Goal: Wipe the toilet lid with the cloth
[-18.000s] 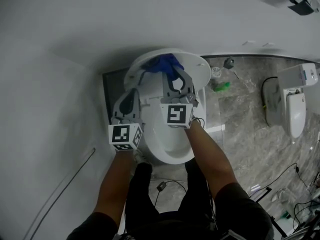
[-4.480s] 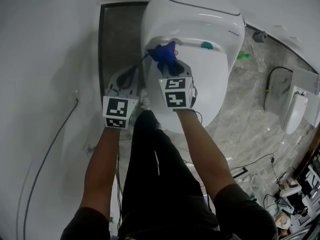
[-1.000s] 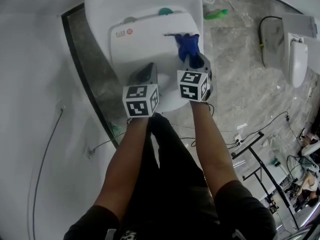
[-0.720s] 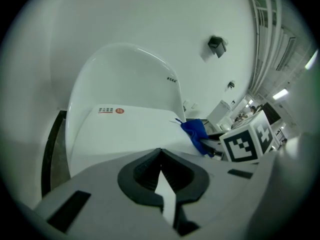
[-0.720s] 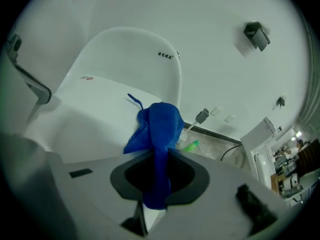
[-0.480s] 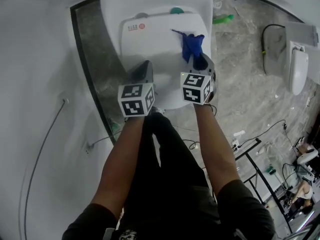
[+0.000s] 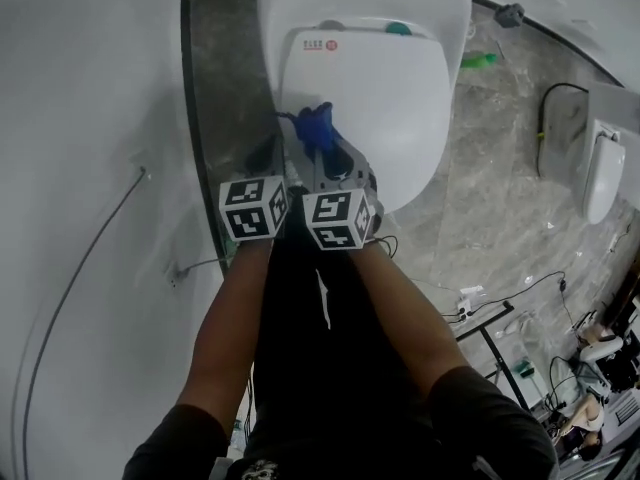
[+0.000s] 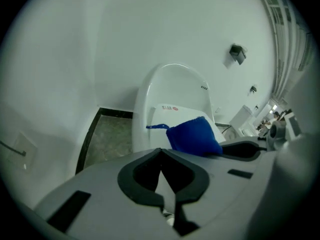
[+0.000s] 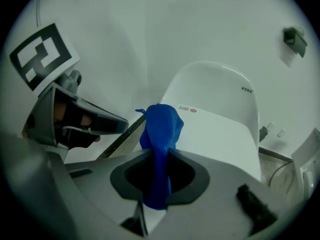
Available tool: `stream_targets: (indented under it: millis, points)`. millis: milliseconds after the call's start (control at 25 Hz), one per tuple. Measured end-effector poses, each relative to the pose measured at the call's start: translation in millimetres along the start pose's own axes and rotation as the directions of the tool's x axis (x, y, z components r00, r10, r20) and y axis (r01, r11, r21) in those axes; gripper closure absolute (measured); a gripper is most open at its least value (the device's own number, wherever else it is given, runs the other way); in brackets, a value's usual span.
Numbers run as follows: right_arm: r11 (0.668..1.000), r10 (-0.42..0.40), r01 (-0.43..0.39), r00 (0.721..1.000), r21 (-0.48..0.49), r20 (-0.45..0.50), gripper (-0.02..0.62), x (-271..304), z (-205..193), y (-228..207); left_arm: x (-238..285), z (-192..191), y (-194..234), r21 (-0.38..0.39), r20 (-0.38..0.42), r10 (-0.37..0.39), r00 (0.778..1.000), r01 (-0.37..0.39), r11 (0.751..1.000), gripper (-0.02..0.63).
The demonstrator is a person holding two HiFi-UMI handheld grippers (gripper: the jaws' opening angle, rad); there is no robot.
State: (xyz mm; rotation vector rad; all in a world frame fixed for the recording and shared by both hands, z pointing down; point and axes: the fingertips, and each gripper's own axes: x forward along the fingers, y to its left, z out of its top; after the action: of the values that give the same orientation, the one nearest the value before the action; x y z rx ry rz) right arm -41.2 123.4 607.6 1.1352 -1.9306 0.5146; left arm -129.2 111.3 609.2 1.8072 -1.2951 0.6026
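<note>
Blue cloth (image 9: 160,129) clamped in right gripper (image 9: 159,156) jaws by toilet lid (image 7: 385,108), left gripper (image 8: 161,156) jaws closed

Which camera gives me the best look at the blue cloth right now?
Right gripper view: the blue fabric cloth sits centre frame, clamped in the right gripper. Left gripper view shows its bunched end from the side; head view only a small blue patch.

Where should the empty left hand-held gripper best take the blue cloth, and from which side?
Probably the bunched free end of the blue cloth, which sticks out beyond the right hand-held gripper that pinches its lower part. Come from the cloth's left, where the shut left hand-held gripper is, after opening it.
</note>
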Motion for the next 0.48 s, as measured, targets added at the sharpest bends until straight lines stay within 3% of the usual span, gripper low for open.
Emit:
stream_targets:
  millis: [200, 480]
  points:
    - [0.995, 0.075, -0.079, 0.996, -0.067, -0.054, 0.534, 18, -12, 34, -5, -11, 19, -0.029, -0.012, 0.048, 0.999, -0.048, 0.998, 0.595]
    - [0.996, 0.074, -0.076, 0.996, -0.048, -0.053, 0.535, 22, -20, 27, -1, -17, 6, -0.010, -0.023, 0.049, 0.999, -0.049, 0.999, 0.595]
